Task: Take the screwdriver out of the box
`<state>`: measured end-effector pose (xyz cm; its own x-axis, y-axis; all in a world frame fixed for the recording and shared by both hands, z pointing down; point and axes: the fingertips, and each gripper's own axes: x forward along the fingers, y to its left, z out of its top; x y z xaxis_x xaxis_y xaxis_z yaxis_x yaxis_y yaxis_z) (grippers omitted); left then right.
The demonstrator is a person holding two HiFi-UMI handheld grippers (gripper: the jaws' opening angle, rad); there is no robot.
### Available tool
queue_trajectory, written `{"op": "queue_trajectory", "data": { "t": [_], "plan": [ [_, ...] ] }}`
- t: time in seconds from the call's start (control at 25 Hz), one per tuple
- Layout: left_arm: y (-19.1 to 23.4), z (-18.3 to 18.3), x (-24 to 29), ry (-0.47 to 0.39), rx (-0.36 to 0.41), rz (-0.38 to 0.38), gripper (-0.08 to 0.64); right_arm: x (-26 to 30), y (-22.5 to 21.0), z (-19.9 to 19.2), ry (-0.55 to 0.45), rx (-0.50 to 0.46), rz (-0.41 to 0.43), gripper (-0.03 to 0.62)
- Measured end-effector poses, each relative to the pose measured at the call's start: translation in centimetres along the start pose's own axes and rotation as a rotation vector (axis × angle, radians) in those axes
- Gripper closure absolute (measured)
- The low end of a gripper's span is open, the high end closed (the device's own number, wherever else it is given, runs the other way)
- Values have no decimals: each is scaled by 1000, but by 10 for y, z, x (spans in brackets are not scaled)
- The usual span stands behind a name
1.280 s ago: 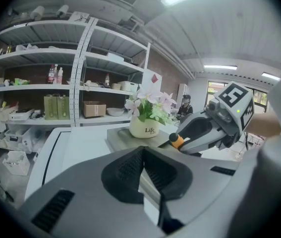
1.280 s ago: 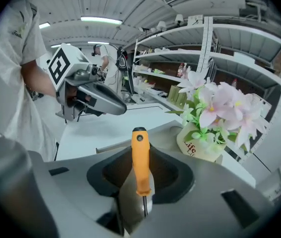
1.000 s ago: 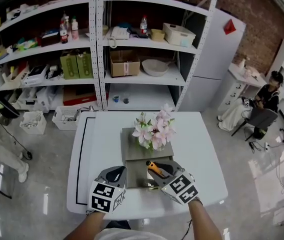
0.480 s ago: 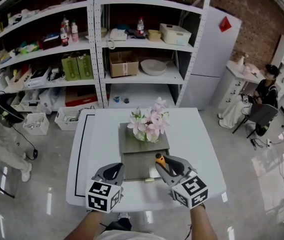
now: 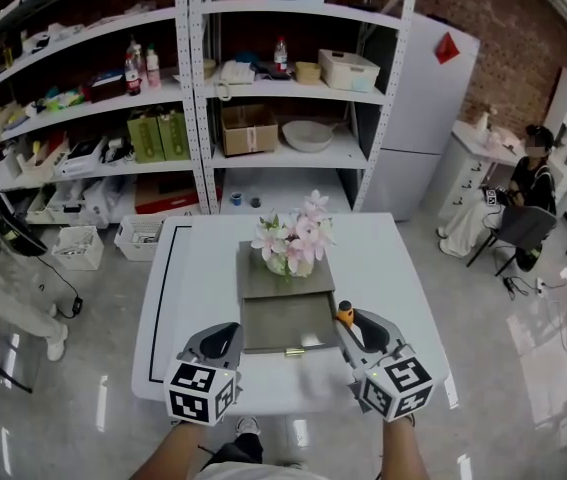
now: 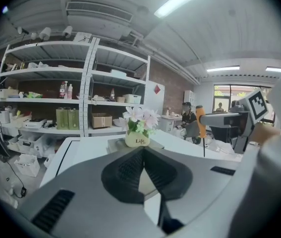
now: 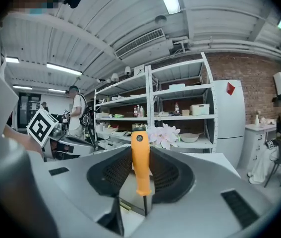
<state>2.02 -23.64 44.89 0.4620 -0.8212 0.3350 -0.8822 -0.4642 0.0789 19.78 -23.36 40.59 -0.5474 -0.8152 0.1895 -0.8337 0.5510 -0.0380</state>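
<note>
Surface: white table [image 5: 393, 268], box [image 5: 283, 323] mid-frame.
Right gripper [image 5: 355, 320]: my jaws half-spread, clamping screwdriver [image 7: 140, 165] handle; lower right, clear of box.
Left gripper [image 6: 143, 150]: jaws together, empty.
Handling: likely light, stiff, smooth; mid-handle hold suits.

Moved: right claw [image 5: 353, 320], earlier over box [image 5: 283, 323], now out past its right edge, above bare white surface [image 5: 203, 268]. Screwdriver [image 5: 344, 315] went along, clamped between jaws (orange handle earlier slanted across box interior, now upright, shaft pointing down). Box interior, earlier partly covered by claw and tool, now shows fully in head view.
</note>
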Motion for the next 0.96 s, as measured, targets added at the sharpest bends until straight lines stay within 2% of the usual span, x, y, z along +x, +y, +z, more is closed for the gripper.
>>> {"op": "queue_trajectory", "data": {
  "t": [0.24, 0.96],
  "plan": [
    [-6, -2, -6, -4, -4, 10, 557, -11, -2, -6, 2, 45, -15, 479],
    [-9, -7, -11, 5, -10, 10, 557, -22, 2, -6, -3, 32, -22, 479]
  ]
}}
